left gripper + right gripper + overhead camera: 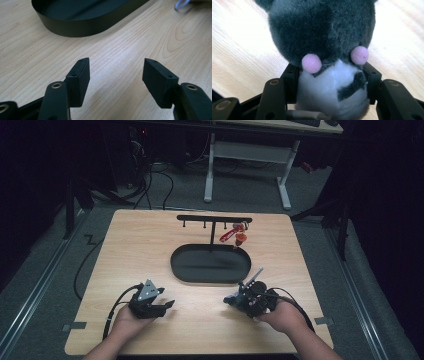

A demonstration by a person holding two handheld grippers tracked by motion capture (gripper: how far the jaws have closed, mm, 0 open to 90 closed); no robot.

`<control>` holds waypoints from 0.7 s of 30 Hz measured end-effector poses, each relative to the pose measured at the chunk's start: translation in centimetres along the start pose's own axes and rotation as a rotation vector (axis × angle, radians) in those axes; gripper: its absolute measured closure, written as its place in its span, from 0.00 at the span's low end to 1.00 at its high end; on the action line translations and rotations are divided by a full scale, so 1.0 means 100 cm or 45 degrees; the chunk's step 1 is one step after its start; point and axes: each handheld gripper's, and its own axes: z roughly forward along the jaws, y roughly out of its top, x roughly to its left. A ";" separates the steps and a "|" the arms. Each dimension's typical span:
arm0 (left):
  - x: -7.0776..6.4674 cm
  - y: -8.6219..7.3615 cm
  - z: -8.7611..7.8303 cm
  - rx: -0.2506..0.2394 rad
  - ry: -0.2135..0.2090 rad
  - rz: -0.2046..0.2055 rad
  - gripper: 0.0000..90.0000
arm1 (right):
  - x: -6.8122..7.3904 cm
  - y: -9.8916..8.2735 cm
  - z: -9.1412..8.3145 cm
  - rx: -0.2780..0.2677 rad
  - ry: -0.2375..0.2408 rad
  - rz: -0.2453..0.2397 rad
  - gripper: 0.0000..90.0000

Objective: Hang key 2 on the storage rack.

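Nearest the camera, along the near edge of the wooden table [150, 235], two hands hold the grippers. Largest on the table is the black oval tray [210, 263] at its middle, with a black T-shaped hook stand [214, 220] rising from its far side; a red keychain charm [235, 235] hangs from a hook at the right end of the bar.

By the near right edge, the right gripper [329, 82] has its jaws on either side of a small plush toy [324, 37], the pads pressing into its white lower part, so it is grasping the toy. That toy is dark grey fur above, white below, with two pink pompom cheeks and a dark stripe on the white.

It looks light, soft and squashy, unlikely to break; the fur may slip, so a hold across the body just under the head seems surest.

Left gripper [116, 75], near the left edge, stands released with bare wood between its jaws.
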 end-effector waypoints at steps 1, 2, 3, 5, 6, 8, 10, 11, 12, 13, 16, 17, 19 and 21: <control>0.000 0.000 0.000 -0.005 0.000 -0.001 0.44 | -0.002 0.001 -0.004 -0.010 -0.004 -0.011 0.52; 0.000 0.000 0.000 -0.007 0.001 0.000 0.44 | -0.002 0.002 -0.008 -0.014 0.000 0.009 0.52; 0.000 0.000 -0.001 -0.009 -0.001 -0.005 0.44 | -0.003 0.003 -0.011 -0.021 0.004 0.020 0.52; 0.001 0.000 -0.001 -0.016 -0.001 -0.007 0.44 | -0.005 0.004 -0.017 -0.024 0.012 0.027 0.52; 0.001 0.000 -0.001 -0.018 0.000 -0.007 0.44 | -0.006 0.005 -0.019 -0.023 0.017 0.036 0.52; 0.002 0.000 -0.002 -0.016 -0.003 -0.005 0.44 | -0.007 0.007 -0.023 -0.018 0.026 0.051 0.52; 0.002 0.000 -0.002 -0.018 -0.002 -0.007 0.44 | -0.008 0.009 -0.026 -0.018 0.029 0.039 0.52; 0.002 0.000 -0.002 -0.015 -0.004 -0.006 0.44 | -0.008 0.010 -0.028 -0.012 0.033 0.051 0.52; 0.002 0.000 -0.002 -0.018 -0.003 -0.006 0.44 | -0.009 0.011 -0.030 -0.008 0.035 0.050 0.52; 0.002 0.000 -0.002 -0.015 -0.005 -0.004 0.44 | -0.009 0.012 -0.031 -0.007 0.038 0.056 0.52; 0.002 0.001 -0.001 -0.015 -0.007 -0.003 0.44 | -0.010 0.016 -0.037 -0.006 0.047 0.067 0.52; 0.002 0.001 -0.001 -0.015 -0.007 -0.002 0.44 | -0.011 0.018 -0.039 -0.007 0.050 0.060 0.52; 0.002 0.001 -0.001 -0.015 -0.008 -0.002 0.44 | -0.011 0.020 -0.041 -0.009 0.055 0.068 0.52; 0.002 0.001 -0.001 -0.016 -0.009 -0.001 0.44 | -0.011 0.022 -0.043 -0.006 0.047 0.074 0.52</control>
